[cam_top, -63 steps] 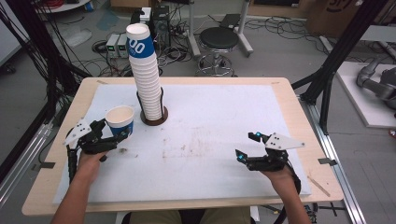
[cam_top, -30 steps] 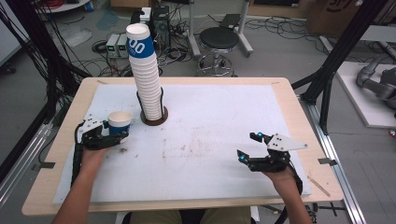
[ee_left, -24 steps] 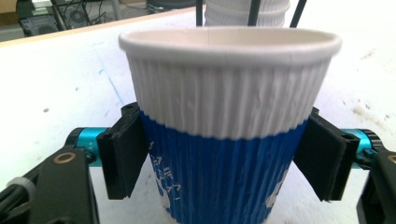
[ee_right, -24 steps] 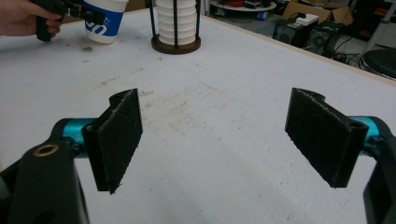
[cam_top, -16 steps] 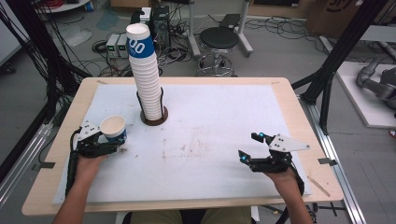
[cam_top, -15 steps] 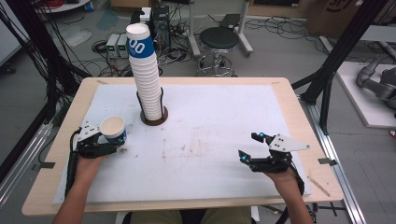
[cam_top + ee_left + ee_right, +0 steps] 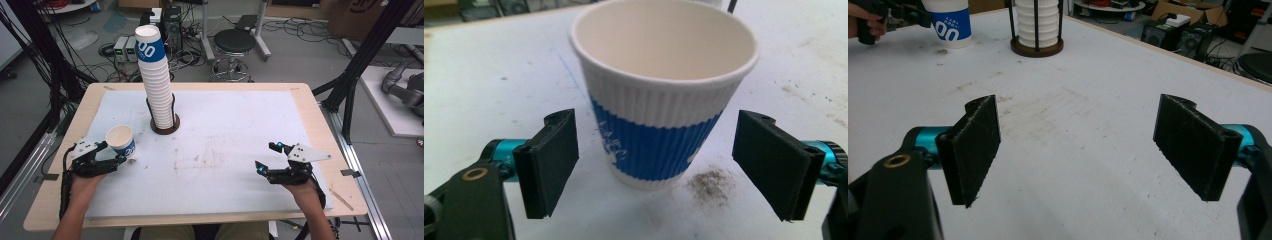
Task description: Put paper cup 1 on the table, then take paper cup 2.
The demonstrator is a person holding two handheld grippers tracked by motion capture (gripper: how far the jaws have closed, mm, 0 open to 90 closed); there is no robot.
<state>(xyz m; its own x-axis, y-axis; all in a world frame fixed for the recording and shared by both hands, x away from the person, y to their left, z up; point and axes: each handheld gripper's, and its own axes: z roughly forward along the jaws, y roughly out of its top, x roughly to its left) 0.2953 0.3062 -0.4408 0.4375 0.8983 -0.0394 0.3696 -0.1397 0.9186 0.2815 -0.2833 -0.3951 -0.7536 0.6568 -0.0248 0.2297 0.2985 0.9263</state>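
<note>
A white paper cup with a blue band (image 7: 121, 140) stands upright on the white mat near the table's left side. My left gripper (image 7: 115, 151) is open around it. In the left gripper view the cup (image 7: 664, 95) sits between the two black pads (image 7: 551, 160), with a gap on each side. A tall stack of the same cups (image 7: 155, 80) rises from a round wire holder (image 7: 165, 125) at the back centre. My right gripper (image 7: 266, 156) rests open at the front right, nothing between its fingers. Its own view (image 7: 1078, 150) shows the cup (image 7: 948, 22) and the holder (image 7: 1038, 45) far off.
The white mat (image 7: 225, 130) covers most of the wooden table (image 7: 310, 100) and has faint brown smudges (image 7: 200, 160) in the middle. A patch of dark crumbs (image 7: 711, 182) lies beside the cup. A stool (image 7: 235, 45) and cables stand on the floor beyond the far edge.
My left gripper came down and toward the front left with the cup, set it on the mat and opened its jaws. The right gripper stayed nearly still.
</note>
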